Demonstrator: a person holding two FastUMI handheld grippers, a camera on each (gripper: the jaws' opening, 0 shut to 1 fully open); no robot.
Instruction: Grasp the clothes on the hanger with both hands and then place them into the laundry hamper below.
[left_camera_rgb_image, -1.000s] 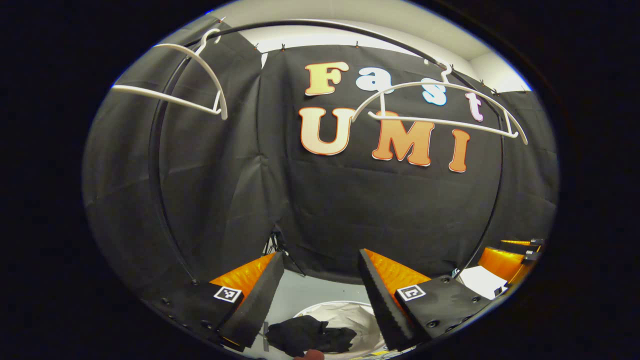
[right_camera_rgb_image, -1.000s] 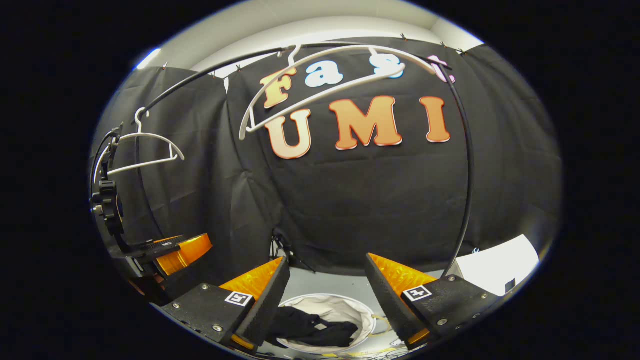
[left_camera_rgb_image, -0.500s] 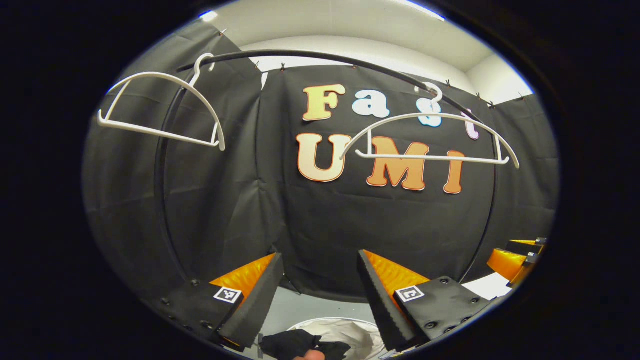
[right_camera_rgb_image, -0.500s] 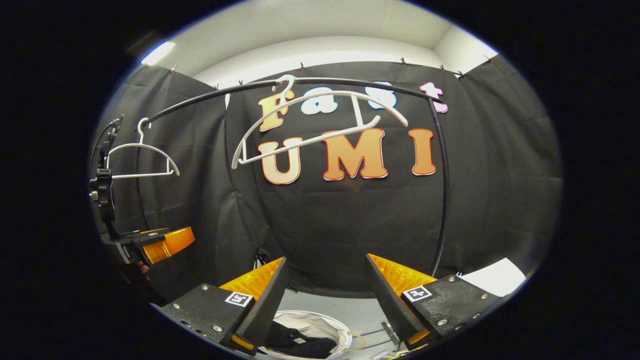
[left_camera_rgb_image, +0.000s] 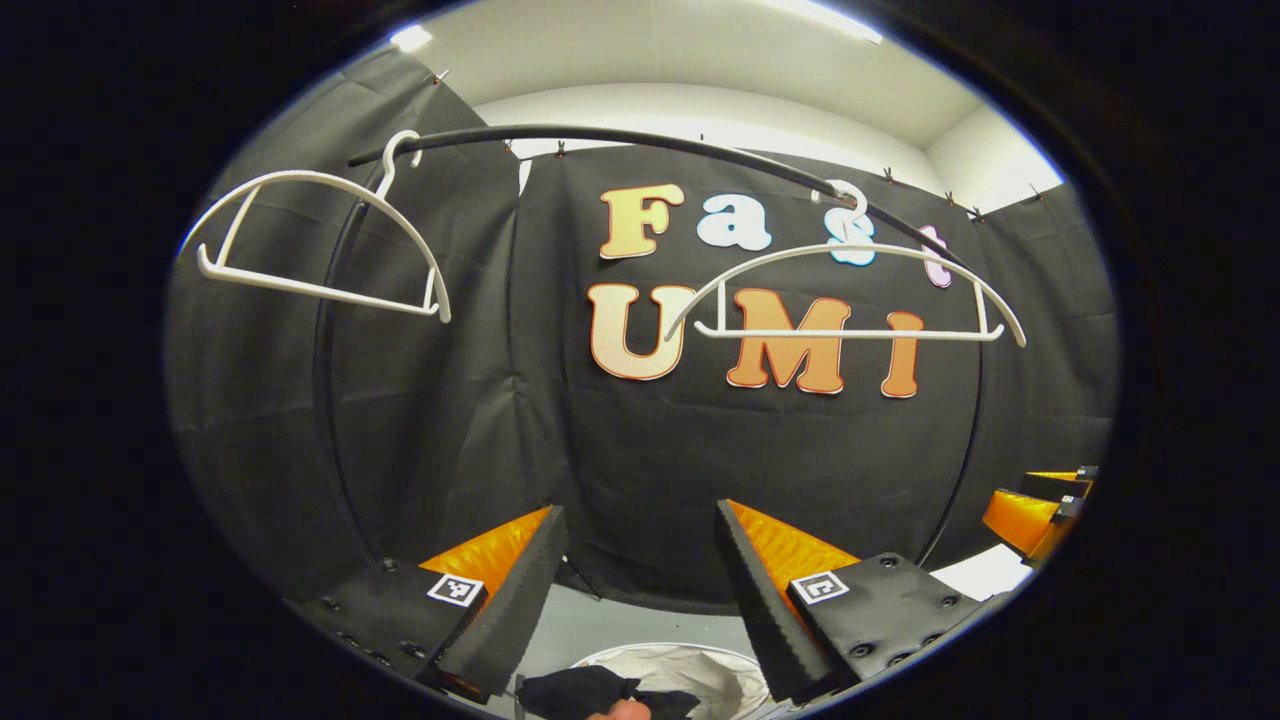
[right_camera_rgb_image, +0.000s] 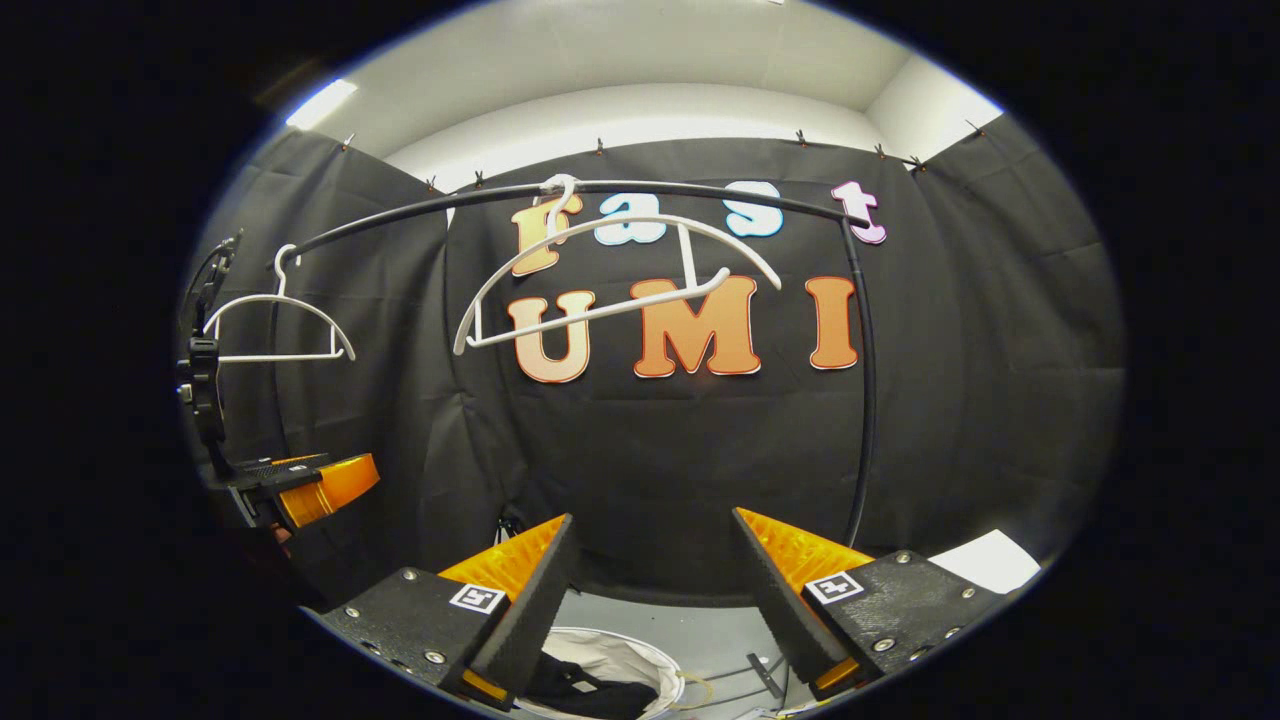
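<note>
Hangers of thin white plastic, two of them, dangle bare from a curved black rail (left_camera_rgb_image: 620, 140): the left hanger (left_camera_rgb_image: 320, 240) sits near the rail's end in the left gripper view, and the right hanger (left_camera_rgb_image: 850, 300) hangs farther along, its hook over the tube. Both are rounded at the shoulders with a straight bar beneath. In the right gripper view the nearer hanger (right_camera_rgb_image: 610, 280) swings tilted, its bar slanting upward to the right.

Low down, the left gripper (left_camera_rgb_image: 640, 560) has its fingers spread wide with nothing between them; their inner faces look ridged, the edges toothed like foam. The right gripper (right_camera_rgb_image: 650, 570) is likewise parted and empty. Off to the left in the right gripper view I can see the left gripper again (right_camera_rgb_image: 300, 485), side-on.

Between the fingers, far below, lies the laundry hamper (left_camera_rgb_image: 720, 672), a round pale fabric tub with a soft rim. The clothes (left_camera_rgb_image: 590, 692), a crumpled dark bundle, are inside it. Both are cut off at the bottom edge, so their full shape is hard to make out; in the right gripper view the hamper (right_camera_rgb_image: 630, 662) and garment (right_camera_rgb_image: 580, 695) are partly hidden behind a finger.

Compared with a second ago, the hamper shows lower and less of it is visible, and the hangers sit lower in each view.
</note>
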